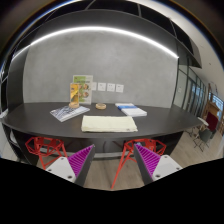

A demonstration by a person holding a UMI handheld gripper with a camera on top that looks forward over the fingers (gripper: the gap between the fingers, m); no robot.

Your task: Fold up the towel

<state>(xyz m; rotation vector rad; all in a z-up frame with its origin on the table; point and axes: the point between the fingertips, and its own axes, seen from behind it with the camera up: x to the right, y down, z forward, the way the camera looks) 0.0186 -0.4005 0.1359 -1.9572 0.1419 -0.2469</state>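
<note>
Gripper [112,160] held high and well back from the table [30,118], likely just approaching; fingers spread apart, nothing between them, purple pads [80,155] facing inward. One towel [108,123], pale, lying flat near the table's front edge, middle, beyond the fingers, probably laid out ready for folding. Looks already folded at least once, hard to tell. Other items pushed toward the back, presumably to clear space: one upright box [80,92], one magazine [68,113] at left, one blue-white item [131,109] at right. Two red chairs [45,148] tucked under the front edge.
</note>
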